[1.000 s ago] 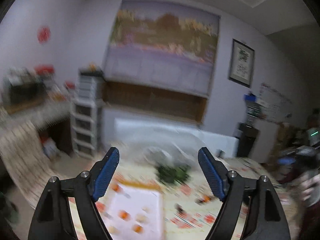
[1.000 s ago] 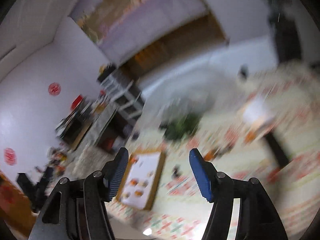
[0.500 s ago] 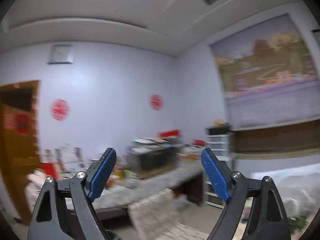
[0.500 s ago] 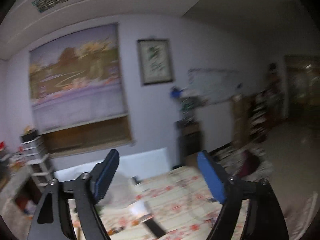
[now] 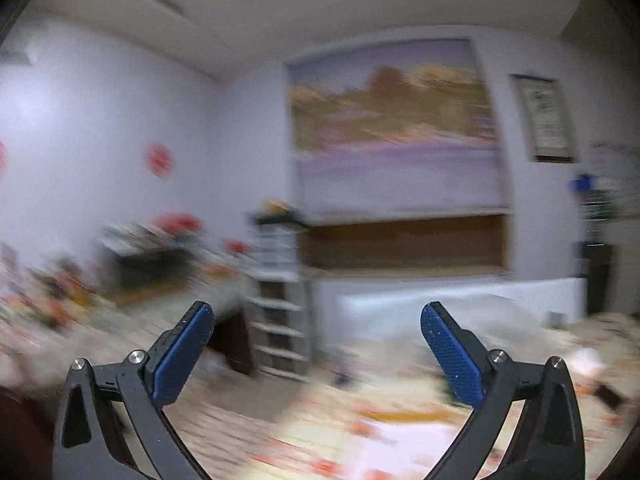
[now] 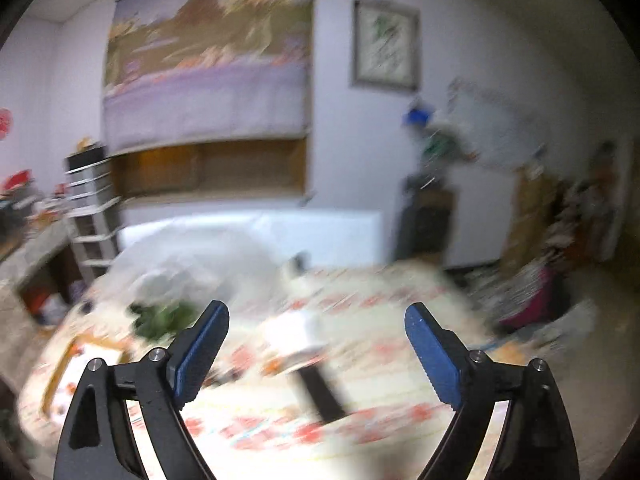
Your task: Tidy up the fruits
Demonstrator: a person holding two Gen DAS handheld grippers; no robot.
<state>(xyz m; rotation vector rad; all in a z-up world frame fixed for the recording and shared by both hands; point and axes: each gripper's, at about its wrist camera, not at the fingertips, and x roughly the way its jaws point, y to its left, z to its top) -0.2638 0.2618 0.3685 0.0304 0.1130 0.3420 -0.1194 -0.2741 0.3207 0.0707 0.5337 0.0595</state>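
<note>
Both views are blurred by motion. My left gripper (image 5: 316, 356) is open and empty, held above the near edge of a table with a red-and-white patterned cloth (image 5: 320, 440). My right gripper (image 6: 316, 352) is open and empty above the same cloth (image 6: 360, 420). A wood-framed white tray (image 6: 76, 364) with small orange pieces lies at the table's left; its edge also shows in the left wrist view (image 5: 404, 416). A dark green leafy bunch (image 6: 160, 316) lies beyond the tray. No single fruit can be made out.
A white box (image 6: 296, 330) and a dark flat object (image 6: 320, 394) lie mid-table. A clear plastic bag (image 6: 192, 260) sits at the back. A white drawer unit (image 5: 276, 288) and a cluttered counter (image 5: 120, 280) stand at the left, a dark cabinet (image 6: 428, 216) at the right.
Both cameras have swung back down from the walls and ceiling toward the table. The left view has panned right from the side wall. Both grippers stay open.
</note>
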